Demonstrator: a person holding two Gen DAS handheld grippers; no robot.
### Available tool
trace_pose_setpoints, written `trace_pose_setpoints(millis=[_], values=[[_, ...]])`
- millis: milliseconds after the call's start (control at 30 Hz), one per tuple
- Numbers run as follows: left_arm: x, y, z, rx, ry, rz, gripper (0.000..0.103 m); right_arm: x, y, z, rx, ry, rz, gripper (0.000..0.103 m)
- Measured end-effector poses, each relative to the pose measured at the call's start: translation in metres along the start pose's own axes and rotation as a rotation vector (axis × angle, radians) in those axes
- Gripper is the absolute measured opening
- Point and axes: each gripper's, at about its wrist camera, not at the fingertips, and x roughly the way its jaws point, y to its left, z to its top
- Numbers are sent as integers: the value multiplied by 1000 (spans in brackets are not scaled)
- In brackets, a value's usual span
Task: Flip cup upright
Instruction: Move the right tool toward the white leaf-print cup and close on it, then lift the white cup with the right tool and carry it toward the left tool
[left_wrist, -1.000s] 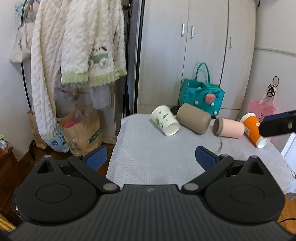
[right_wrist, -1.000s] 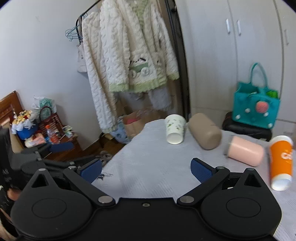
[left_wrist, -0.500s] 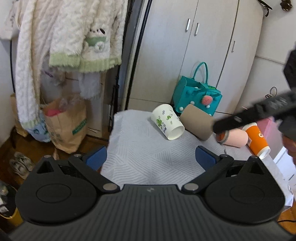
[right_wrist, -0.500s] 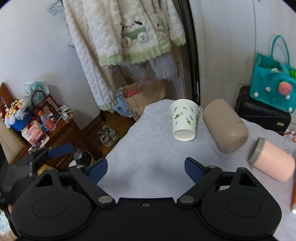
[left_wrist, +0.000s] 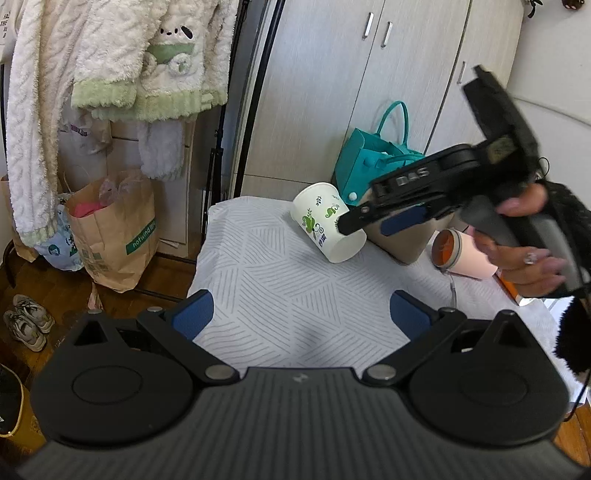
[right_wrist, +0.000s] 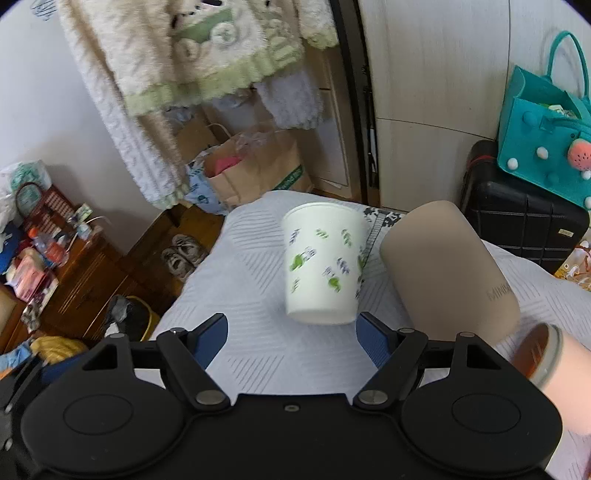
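Observation:
A white paper cup with green prints (left_wrist: 327, 227) lies on its side on the white patterned table (left_wrist: 280, 288), mouth toward me; it also shows in the right wrist view (right_wrist: 323, 267). My right gripper (right_wrist: 291, 341) is open, its fingers just short of the cup's mouth; in the left wrist view it (left_wrist: 373, 223) reaches in from the right beside the cup. My left gripper (left_wrist: 301, 314) is open and empty above the table's near part.
A taupe tumbler (right_wrist: 448, 275) lies right of the white cup, then a pink cup (left_wrist: 463, 253), both on their sides. A teal bag (left_wrist: 373, 158) and wardrobe stand behind. A paper bag (left_wrist: 110, 232) and shoes (left_wrist: 27, 325) are on the floor left.
My right gripper has moved forward and down to the white cup's mouth. My left gripper has shifted left and tilted down; the right gripper now fills its right side.

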Motion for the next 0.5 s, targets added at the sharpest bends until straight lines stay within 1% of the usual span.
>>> trace_pose_setpoints(millis=[67,167,200,233,300,333,367,400,433,467,500], values=[[3,0,1,-3,7,-1,103,8,0,2,-10,3,-16,81],[8,-1,2,4,23,-11,103,18,-1,3,-19,17,-16,80],[9,-1,2,8,25,-10,103,21,-1,2,-21,21,-17,74],[10,-2,2,11,27,-9,103,23,-2,3,-23,24,-19,71],[12,-4,3,13,31,-12,103,24,-3,3,-30,27,-23,54],[13,-3,3,11,33,-17,103,23,-4,3,-31,28,-21,51],[14,-4,4,9,35,-24,103,23,-6,3,-29,25,-21,45],[15,-4,4,7,36,-30,103,22,-7,2,-25,23,-21,37],[16,-4,5,4,37,-33,103,21,-8,1,-20,24,-15,33],[16,-5,5,5,37,-34,103,18,-10,1,-14,25,-6,24],[16,-6,5,7,36,-34,103,15,-11,-1,-8,24,8,21]])
